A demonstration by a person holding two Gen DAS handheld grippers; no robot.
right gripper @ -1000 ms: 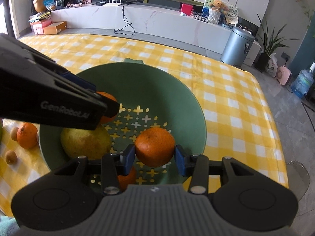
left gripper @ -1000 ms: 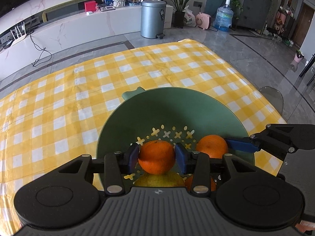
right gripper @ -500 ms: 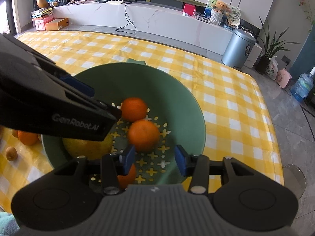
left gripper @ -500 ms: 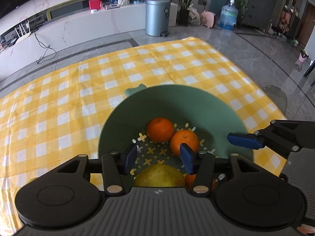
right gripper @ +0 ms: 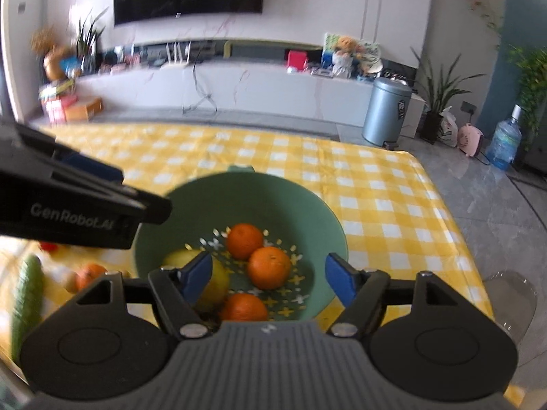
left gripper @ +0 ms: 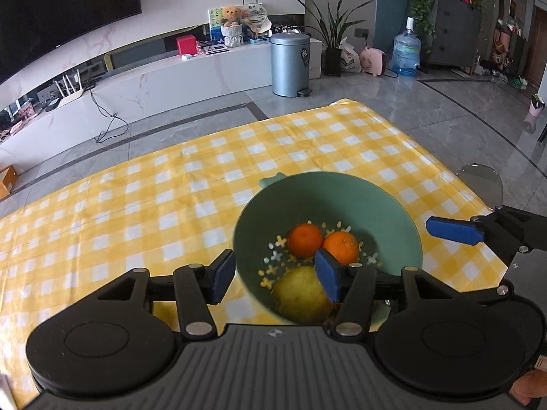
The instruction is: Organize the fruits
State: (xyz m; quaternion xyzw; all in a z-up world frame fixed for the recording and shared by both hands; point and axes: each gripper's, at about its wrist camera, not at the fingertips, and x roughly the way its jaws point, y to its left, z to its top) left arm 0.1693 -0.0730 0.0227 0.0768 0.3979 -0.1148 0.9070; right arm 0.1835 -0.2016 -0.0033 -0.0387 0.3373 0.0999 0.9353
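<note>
Beyond my table's yellow checked cloth (left gripper: 171,188) I see grey polished floor tiles (left gripper: 427,109) and a long white marble console (left gripper: 164,82) under a dark wall-mounted television (left gripper: 61,10). A metal pedal bin (left gripper: 290,63) stands by a potted plant (left gripper: 333,44), a water jug (left gripper: 405,51) and a dark cabinet (left gripper: 454,30).

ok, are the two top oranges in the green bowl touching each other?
Touching. In the right wrist view the far orange and near orange in the bowl press together with no gap; the left wrist view agrees.
</note>
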